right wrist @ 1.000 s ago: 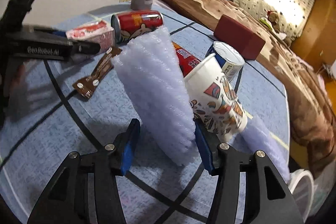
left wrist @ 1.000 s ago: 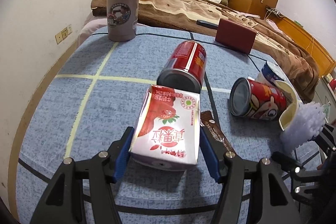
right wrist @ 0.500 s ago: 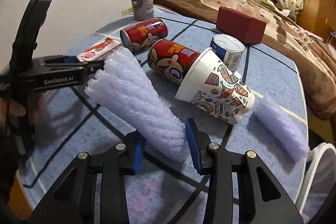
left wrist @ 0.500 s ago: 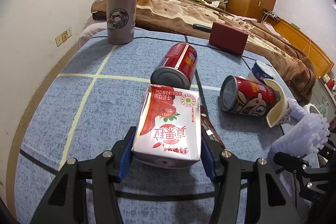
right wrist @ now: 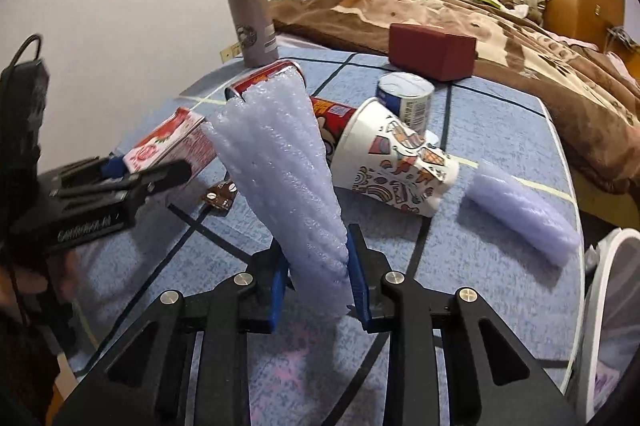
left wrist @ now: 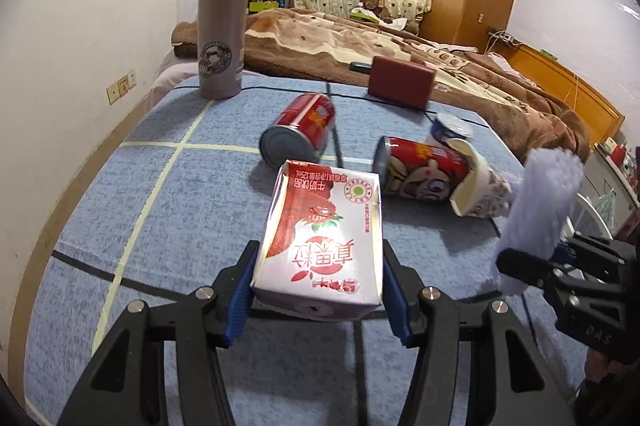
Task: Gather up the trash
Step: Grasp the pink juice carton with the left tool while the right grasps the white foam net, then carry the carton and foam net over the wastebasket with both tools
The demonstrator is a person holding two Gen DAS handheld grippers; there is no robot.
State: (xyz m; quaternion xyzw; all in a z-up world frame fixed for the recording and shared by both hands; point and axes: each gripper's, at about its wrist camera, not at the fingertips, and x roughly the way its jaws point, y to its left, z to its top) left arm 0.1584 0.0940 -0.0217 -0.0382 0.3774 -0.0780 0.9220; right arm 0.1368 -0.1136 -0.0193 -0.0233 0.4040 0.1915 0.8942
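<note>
Two pieces of trash are held now. The milk carton [left wrist: 320, 242] sits between the blue pads of the left gripper [left wrist: 318, 290], squeezed on both sides, its long side pointing away toward the cans. It is off the blue table [left wrist: 160, 210]; a second ago it lay flat there. The foam roll [right wrist: 288, 178] stands up out of the right gripper [right wrist: 318, 274], whose jaws have just been closing and now pinch its lower end (before, they stood wide around it). The white bin [right wrist: 600, 306] shows at the right edge, nearest the right gripper, so I think the foam goes in first. Still lying on the table: a paper cup [right wrist: 396, 162], red cans [left wrist: 298, 130] and another foam piece [right wrist: 520, 210].
</note>
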